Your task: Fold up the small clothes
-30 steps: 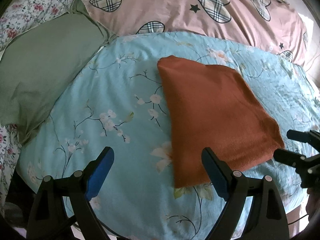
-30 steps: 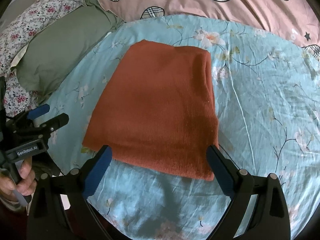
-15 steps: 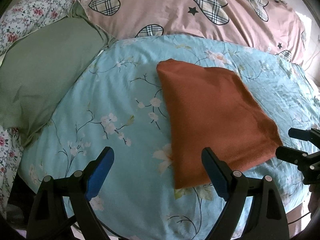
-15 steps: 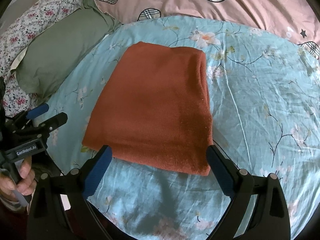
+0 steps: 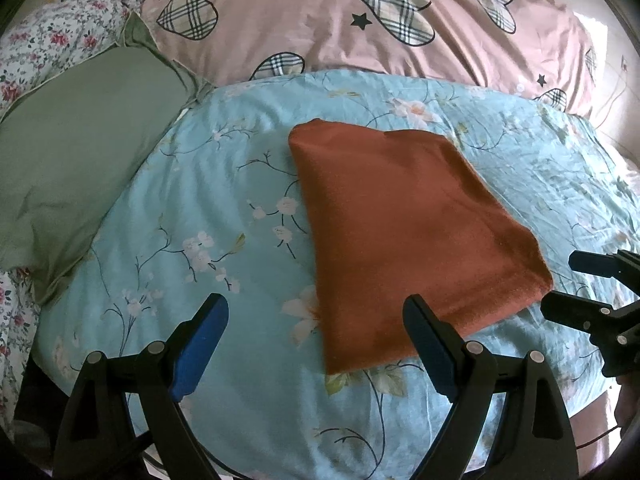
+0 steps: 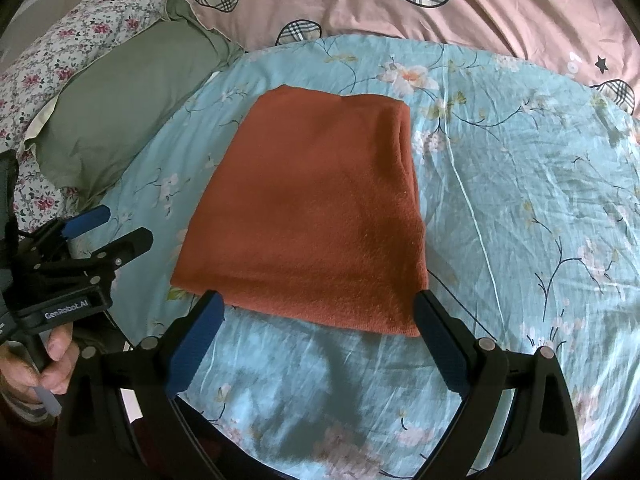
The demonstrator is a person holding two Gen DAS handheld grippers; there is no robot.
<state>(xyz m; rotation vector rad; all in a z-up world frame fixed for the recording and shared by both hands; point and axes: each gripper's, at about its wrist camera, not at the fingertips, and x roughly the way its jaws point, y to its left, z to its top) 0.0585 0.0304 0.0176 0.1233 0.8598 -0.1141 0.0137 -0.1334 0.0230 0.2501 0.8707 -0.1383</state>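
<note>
A rust-orange garment lies folded into a flat rectangle on the light blue floral bedsheet; it also shows in the right wrist view. My left gripper is open and empty, held back from the garment's near left corner. My right gripper is open and empty, just short of the garment's near edge. Each gripper also shows in the other's view: the right one at the garment's right corner, the left one to the garment's left.
A green pillow lies at the left. A pink duvet with plaid hearts lies across the back. A floral pillow is at the far left. The bed's near edge is just below the grippers.
Both grippers have drawn back and up a little from the garment, so it sits slightly farther away in both views. The garment has not moved. Both stay open.
</note>
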